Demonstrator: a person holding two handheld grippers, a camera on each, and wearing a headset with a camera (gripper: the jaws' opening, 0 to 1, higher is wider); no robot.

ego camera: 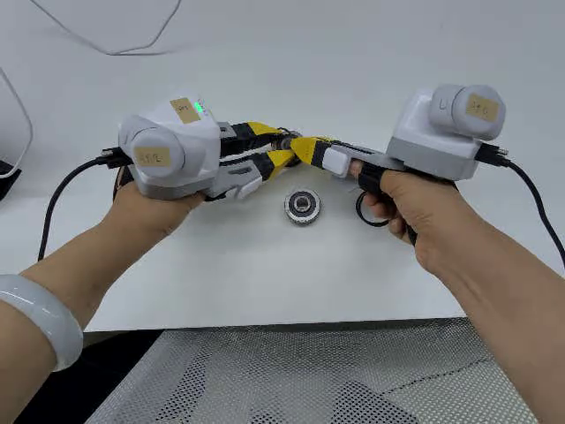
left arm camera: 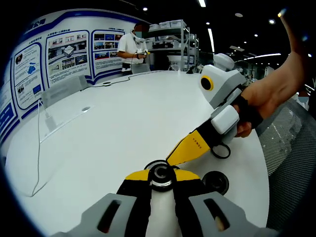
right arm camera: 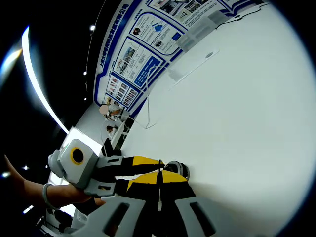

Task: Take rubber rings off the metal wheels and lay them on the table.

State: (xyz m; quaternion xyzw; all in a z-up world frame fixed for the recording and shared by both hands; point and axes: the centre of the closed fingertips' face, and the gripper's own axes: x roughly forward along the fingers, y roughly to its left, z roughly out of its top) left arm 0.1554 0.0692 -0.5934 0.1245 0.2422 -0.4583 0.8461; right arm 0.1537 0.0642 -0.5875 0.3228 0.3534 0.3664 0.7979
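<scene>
A metal wheel (left arm camera: 160, 176) with a black rubber ring around it is held above the white table (ego camera: 265, 265), with my left gripper (left arm camera: 160, 174) shut on it. My right gripper (right arm camera: 159, 172) comes in from the opposite side. Its yellow jaws are closed at the rim of that wheel (right arm camera: 176, 168), pinching the ring's edge. In the head view the left gripper (ego camera: 281, 146) and right gripper (ego camera: 302, 148) meet tip to tip. A second metal wheel (ego camera: 303, 206) lies flat on the table below them. A loose black rubber ring (ego camera: 369, 212) lies by my right hand, partly hidden.
A thin cable (ego camera: 106, 44) runs across the far table top, and a black cable (ego camera: 62, 190) trails from the left gripper. The table's near edge borders a grey mesh surface (ego camera: 309, 380). A person (left arm camera: 129, 47) stands far off behind the table.
</scene>
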